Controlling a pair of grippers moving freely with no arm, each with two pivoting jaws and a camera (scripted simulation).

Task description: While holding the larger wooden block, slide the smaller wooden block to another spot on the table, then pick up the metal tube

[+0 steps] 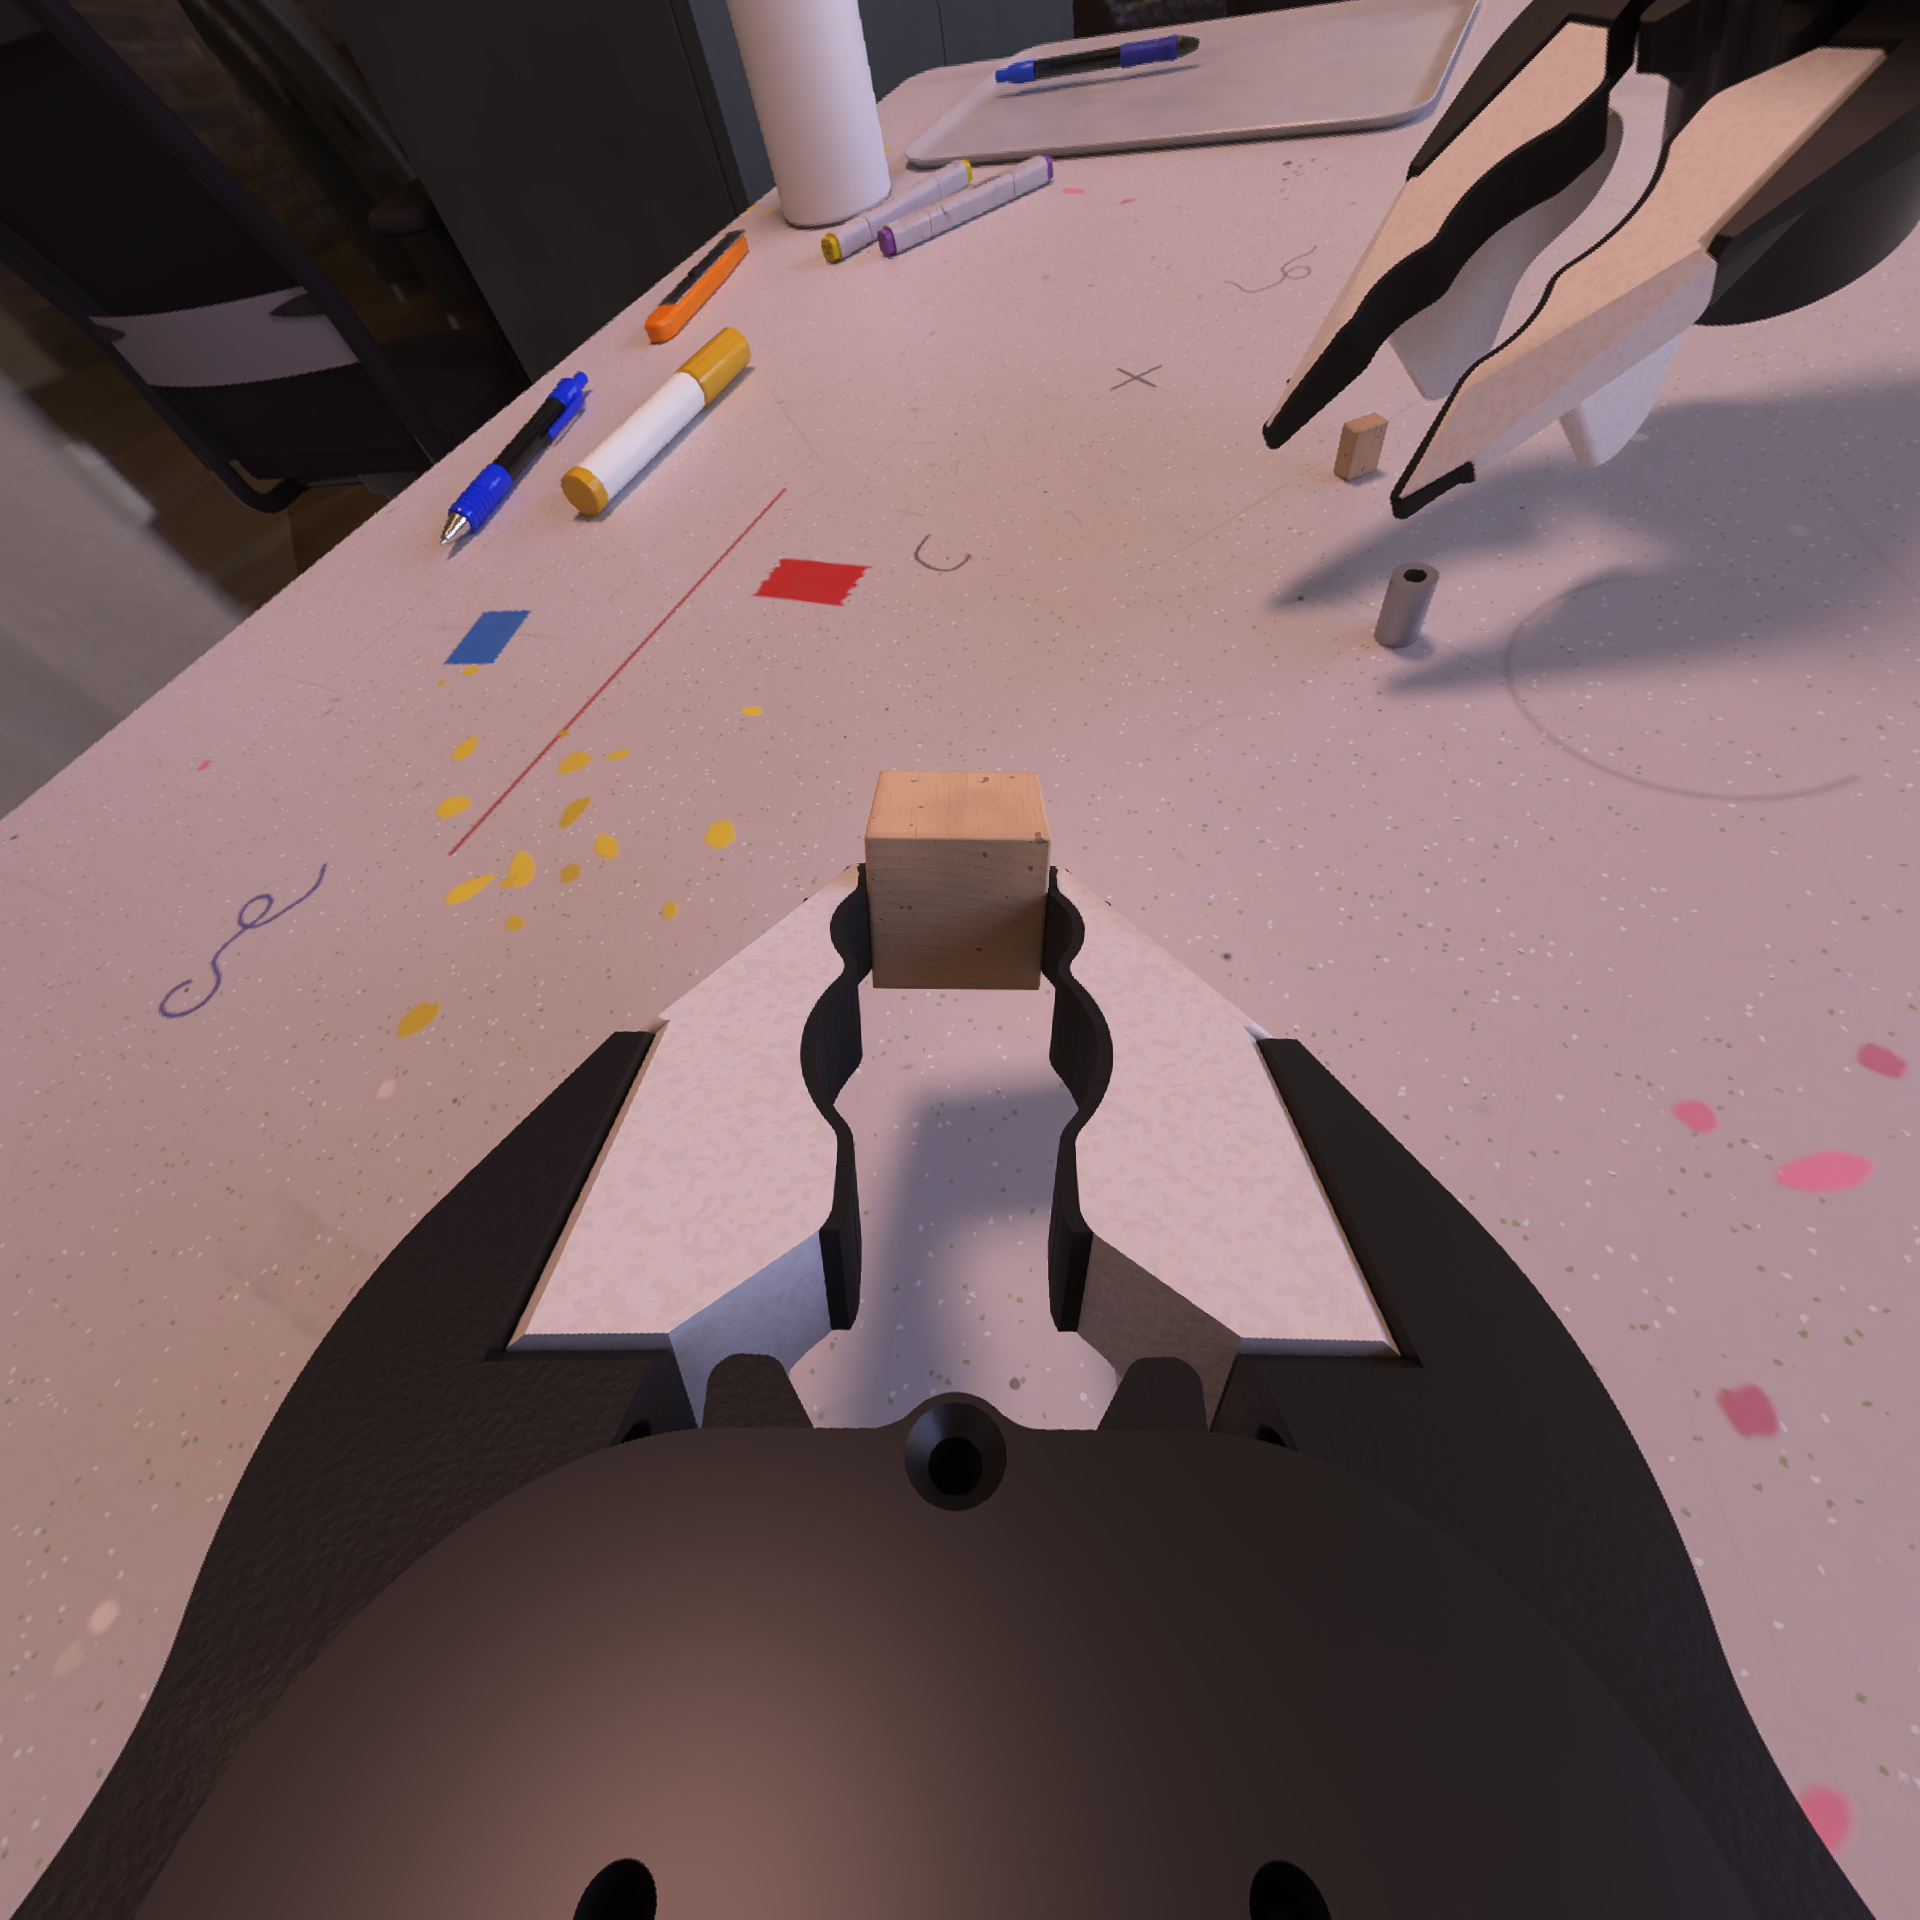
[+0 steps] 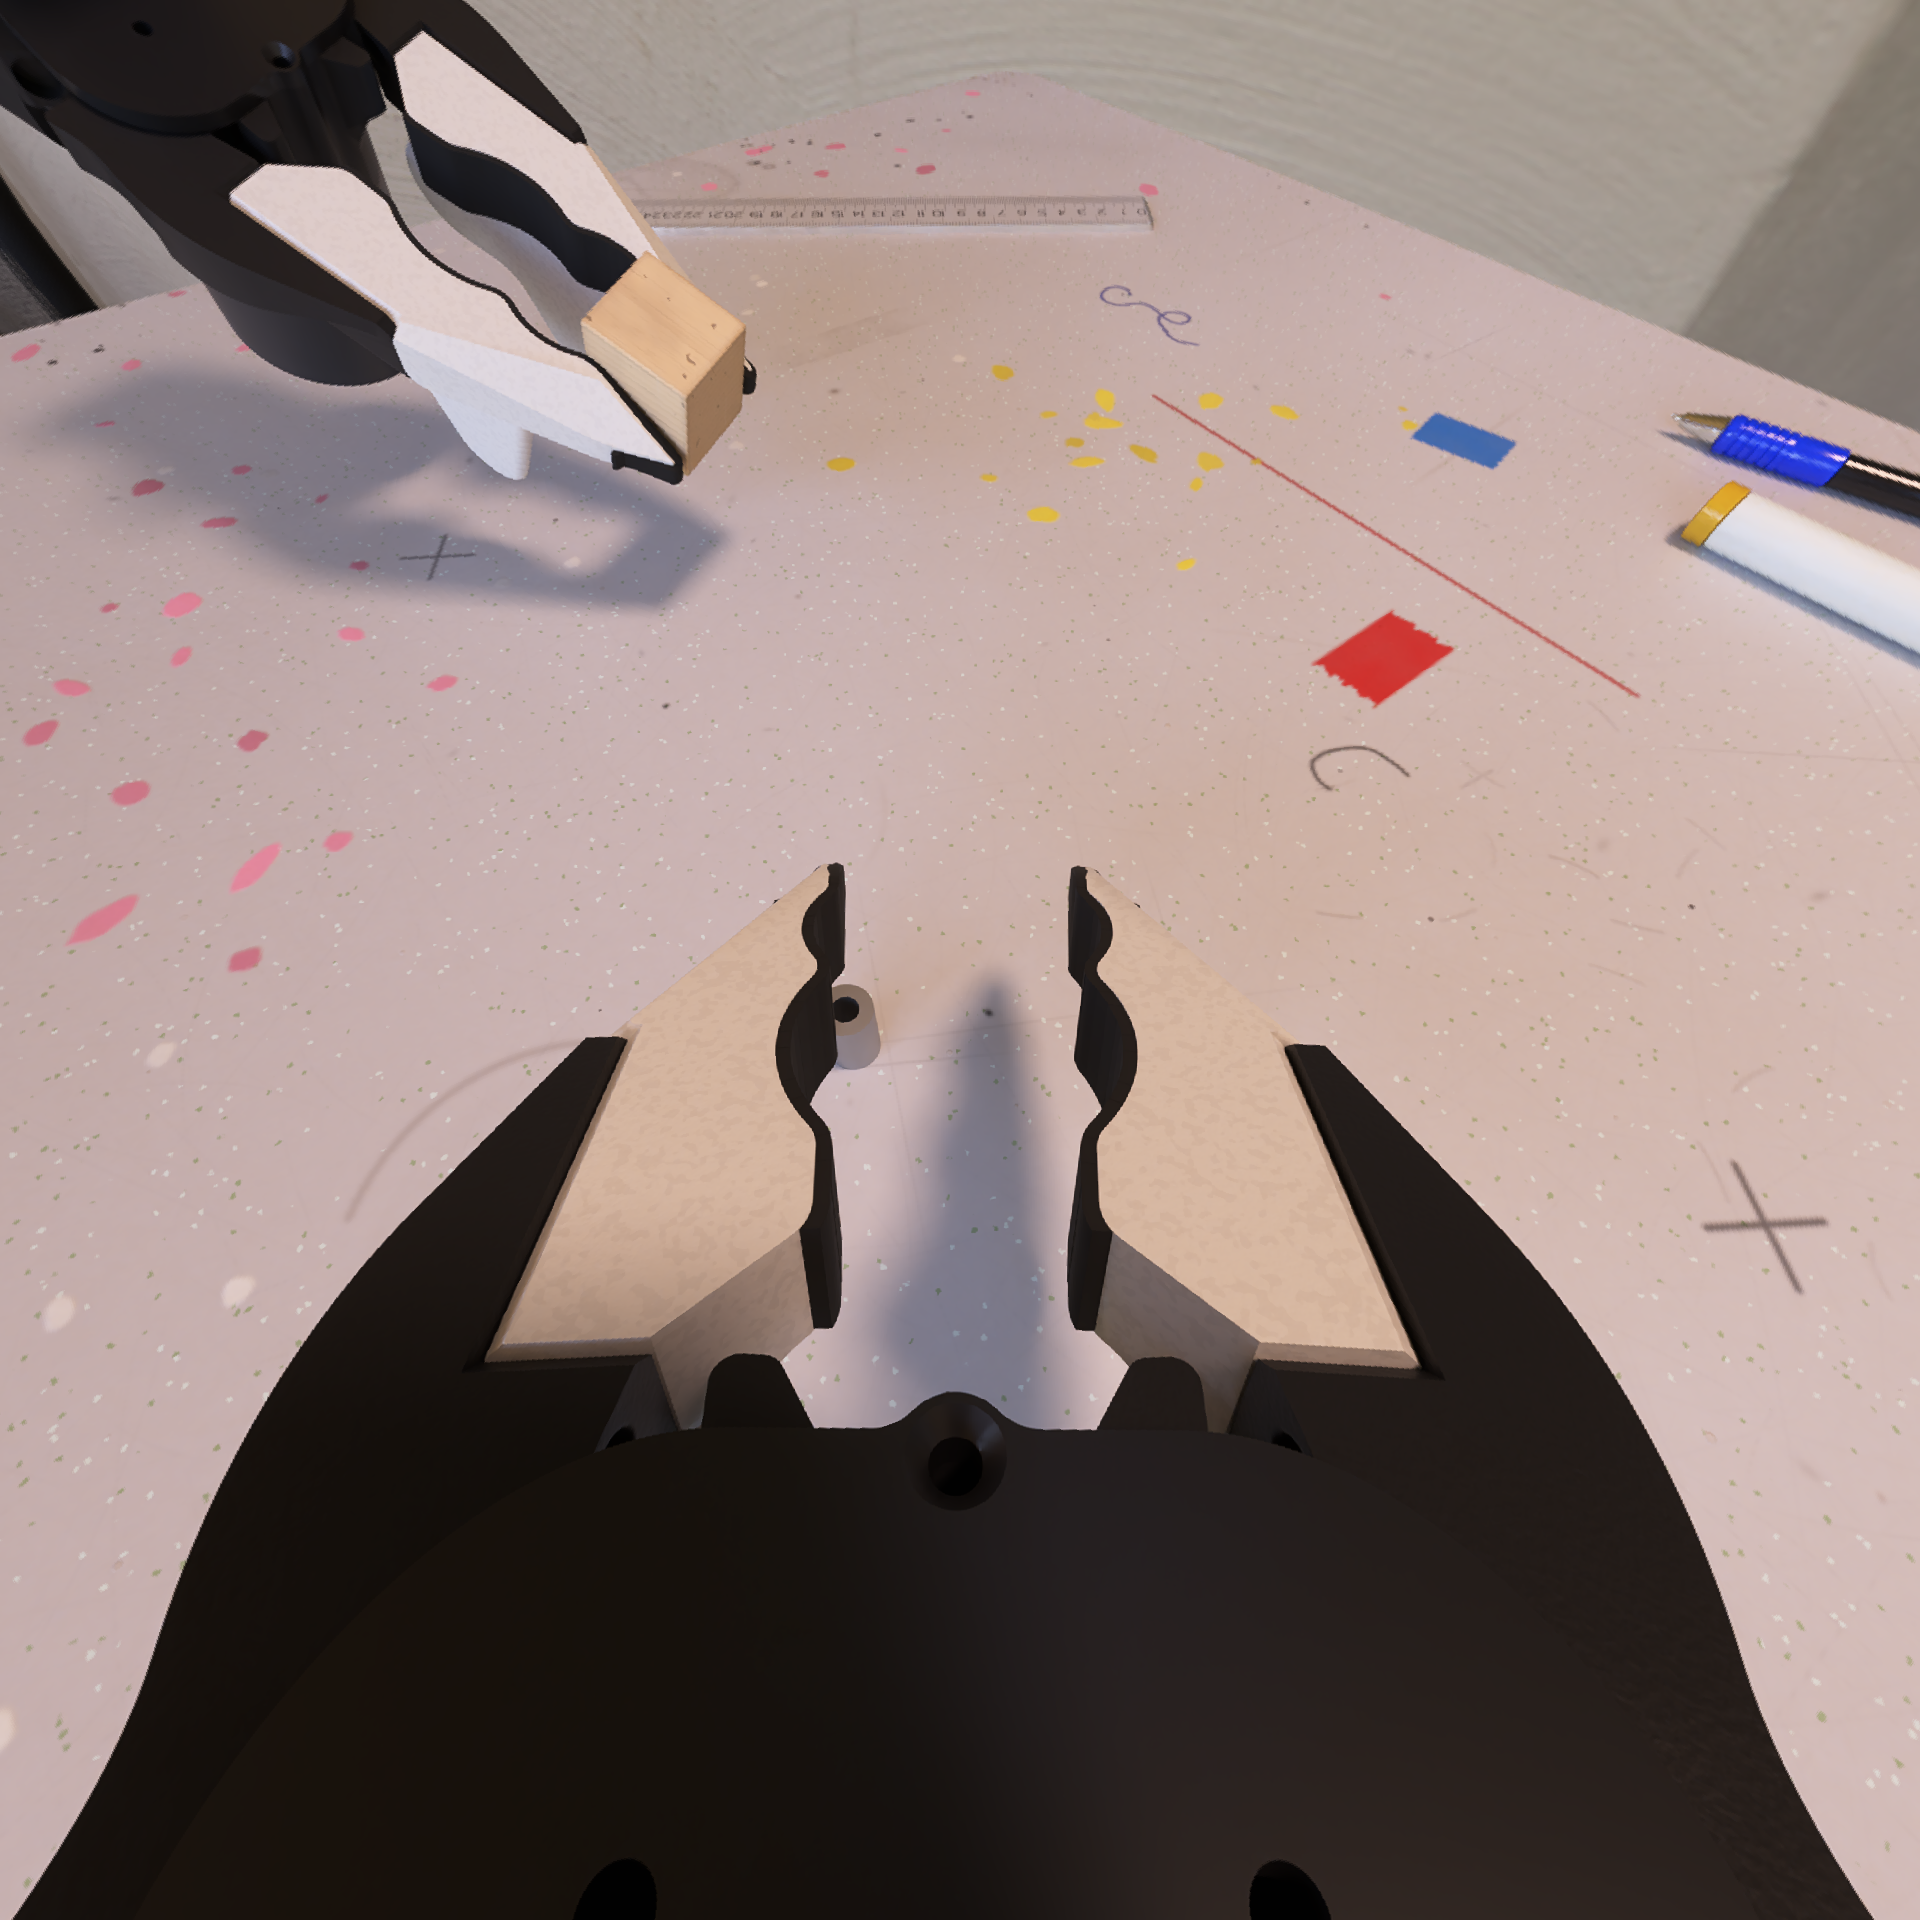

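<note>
My left gripper [image 1: 956, 883] is shut on the larger wooden block [image 1: 956, 883] and holds it above the table; the block also shows in the right wrist view [image 2: 670, 358]. The smaller wooden block [image 1: 1359, 447] stands on the table between the tips of my right gripper [image 1: 1351, 468], which is open. The short grey metal tube [image 1: 1405, 605] stands upright just in front of it. In the right wrist view the right gripper [image 2: 956, 883] is open and the tube [image 2: 854, 1023] sits low by its left finger; the small block is hidden there.
A blue pen [image 1: 516, 454], a white marker with yellow caps [image 1: 655, 421], an orange cutter [image 1: 696, 286], two grey markers [image 1: 935, 208], a white roll [image 1: 816, 104] and a tray [image 1: 1195, 114] with a pen line the far edge. A ruler [image 2: 894, 211] lies at the table's other end.
</note>
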